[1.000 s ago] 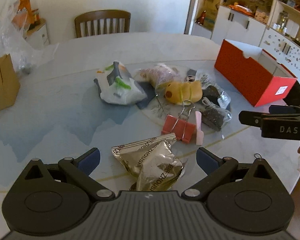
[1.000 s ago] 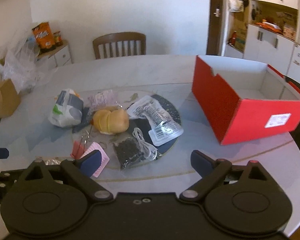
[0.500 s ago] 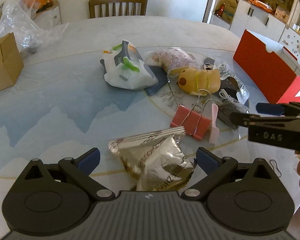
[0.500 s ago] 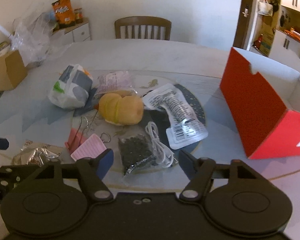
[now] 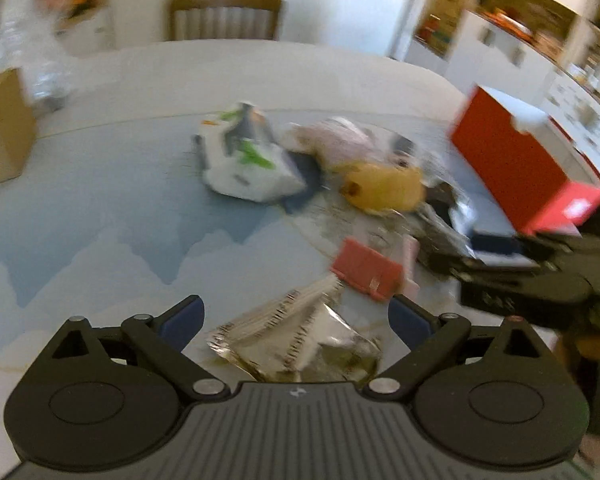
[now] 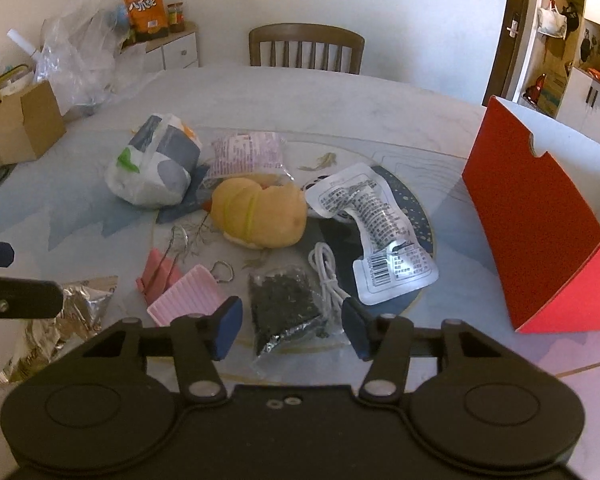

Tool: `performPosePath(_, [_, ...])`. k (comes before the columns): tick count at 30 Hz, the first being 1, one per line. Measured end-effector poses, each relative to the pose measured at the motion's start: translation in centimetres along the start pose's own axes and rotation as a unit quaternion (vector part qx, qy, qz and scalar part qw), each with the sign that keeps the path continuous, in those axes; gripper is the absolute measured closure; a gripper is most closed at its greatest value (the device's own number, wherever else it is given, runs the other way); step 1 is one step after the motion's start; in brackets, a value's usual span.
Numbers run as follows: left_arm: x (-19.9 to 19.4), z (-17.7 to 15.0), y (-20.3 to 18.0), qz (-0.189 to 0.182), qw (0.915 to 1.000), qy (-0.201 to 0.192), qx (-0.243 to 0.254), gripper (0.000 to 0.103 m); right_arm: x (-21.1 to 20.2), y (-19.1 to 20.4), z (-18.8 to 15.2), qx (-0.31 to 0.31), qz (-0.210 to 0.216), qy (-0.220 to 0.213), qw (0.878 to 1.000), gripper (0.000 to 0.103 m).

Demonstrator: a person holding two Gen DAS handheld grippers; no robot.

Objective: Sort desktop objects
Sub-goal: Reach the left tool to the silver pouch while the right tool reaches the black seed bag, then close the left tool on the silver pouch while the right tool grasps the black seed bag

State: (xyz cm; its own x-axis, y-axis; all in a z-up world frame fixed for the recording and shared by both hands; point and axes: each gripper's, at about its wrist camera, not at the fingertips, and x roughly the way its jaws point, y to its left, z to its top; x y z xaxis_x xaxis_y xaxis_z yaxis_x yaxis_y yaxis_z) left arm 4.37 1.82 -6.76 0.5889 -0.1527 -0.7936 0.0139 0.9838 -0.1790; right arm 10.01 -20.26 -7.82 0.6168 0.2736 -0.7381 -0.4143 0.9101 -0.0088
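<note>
My left gripper hangs over a crumpled foil snack packet. Its jaws are wide and closing, with the packet between them and untouched. This view is blurred. My right gripper is low over a clear bag of black bits. Its jaws are closing around the bag, and the pads stand just clear of it. A white cable lies against the bag's right side. A pink ridged tray and a pink binder clip lie to its left.
A yellow plush, a printed white pouch, a pink snack bag and a white-grey plastic bag crowd the table's middle. An open red box stands at the right, a cardboard box far left, a chair behind.
My right gripper has come forward and down over the bag of black bits, and its jaws have narrowed a lot. The left gripper's view has tilted slightly and blurred; the foil packet stays between its jaws.
</note>
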Motion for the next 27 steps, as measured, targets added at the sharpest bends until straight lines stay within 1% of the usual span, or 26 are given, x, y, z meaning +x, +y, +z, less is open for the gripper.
performPosePath(1, [0.0,-0.2,-0.2,-0.006,0.9999,0.004,0.013,0.004,0.1,0.0,0.0,-0.001,0.0,0.001,1.0,0.048])
performPosePath(3, [0.0,-0.6,-0.7,0.002,0.9996,0.012,0.024,0.004,0.1,0.0,0.0,0.0,-0.001,0.001,1.0,0.048])
performPosePath(5, [0.3,-0.9,-0.8,-0.007,0.9996,0.026,0.012,0.004,0.1,0.1,0.0,-0.001,-0.001,-0.001,1.0,0.048])
performPosePath(7, [0.6,-1.0,-0.9,0.008,0.9993,0.036,0.012,0.003,0.1,0.2,0.0,-0.003,-0.002,-0.003,1.0,0.048])
performPosePath(9, [0.5,-0.8,-0.3,0.017,0.9993,0.032,-0.007,0.003,0.1,0.2,-0.1,-0.003,-0.002,-0.003,1.0,0.048])
performPosePath(11, [0.3,-0.2,0.4,0.011,0.9984,0.038,-0.04,0.003,0.1,0.2,-0.1,-0.003,-0.001,-0.004,1.0,0.048])
performPosePath(12, [0.3,0.0,0.5,0.011,0.998,0.04,-0.047,0.003,0.0,0.2,-0.1,-0.003,-0.001,-0.005,1.0,0.048])
performPosePath(14, [0.5,0.4,0.4,0.025,0.9969,0.051,-0.053,0.004,0.0,0.2,-0.1,-0.004,0.0,-0.006,1.0,0.048])
performPosePath(15, [0.7,0.5,0.4,0.026,0.9964,0.055,-0.059,0.003,0.0,0.2,-0.1,-0.005,0.0,-0.007,1.0,0.048])
performPosePath(21, [2.1,0.6,1.3,0.049,0.9873,0.094,-0.119,0.003,0.3,0.3,-0.4,-0.013,-0.001,-0.008,1.0,0.049])
performPosePath(24, [3.1,0.4,1.6,0.043,0.9827,0.112,-0.141,0.004,0.4,0.3,-0.5,-0.019,-0.001,-0.005,1.0,0.05])
performPosePath(26, [3.7,0.1,1.5,0.042,0.9804,0.123,-0.148,0.004,0.6,0.3,-0.6,-0.024,-0.001,-0.002,1.0,0.054])
performPosePath(27, [3.8,0.0,1.3,0.047,0.9813,0.12,-0.143,0.004,0.7,0.3,-0.6,-0.025,0.001,-0.001,1.0,0.055])
